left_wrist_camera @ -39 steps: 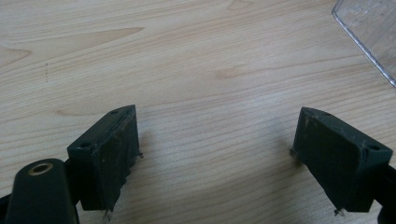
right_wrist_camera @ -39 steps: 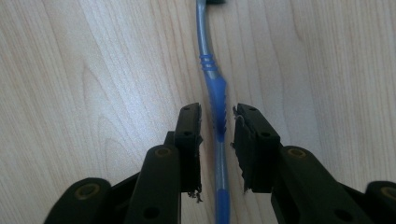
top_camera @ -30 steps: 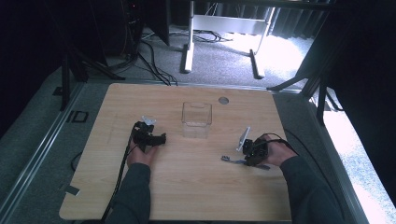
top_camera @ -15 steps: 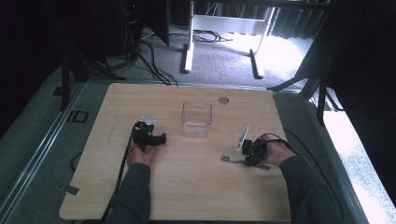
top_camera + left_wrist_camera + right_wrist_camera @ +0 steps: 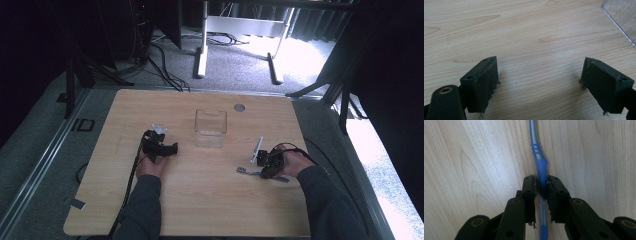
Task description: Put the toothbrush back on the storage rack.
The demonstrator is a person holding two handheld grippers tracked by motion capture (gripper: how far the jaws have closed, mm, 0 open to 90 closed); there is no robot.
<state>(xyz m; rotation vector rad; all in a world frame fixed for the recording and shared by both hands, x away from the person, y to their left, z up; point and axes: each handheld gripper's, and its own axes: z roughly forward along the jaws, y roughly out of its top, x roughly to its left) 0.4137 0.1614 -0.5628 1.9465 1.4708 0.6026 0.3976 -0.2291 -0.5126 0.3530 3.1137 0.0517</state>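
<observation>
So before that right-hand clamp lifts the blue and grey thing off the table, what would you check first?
1. Right gripper shut on the pen: ok.
2. Grip sits on the pen's blue part: ok.
3. Pen lies flat on the table: ok.
4. Left gripper open, holding nothing: ok.
5. Clear box stands upright, apart from both grippers: ok.
6. Whether the grip is firm enough to lift: cannot tell.

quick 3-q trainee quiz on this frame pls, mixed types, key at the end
1. True or false: the right gripper is shut on the blue-and-grey pen.
2. The left gripper is: A) open, over bare wood; B) shut on the clear box; C) inside the box.
3. Fill in: the clear box stands on the ____ table, between the two grippers.

Key: 1 true; 2 A; 3 wooden.
</observation>
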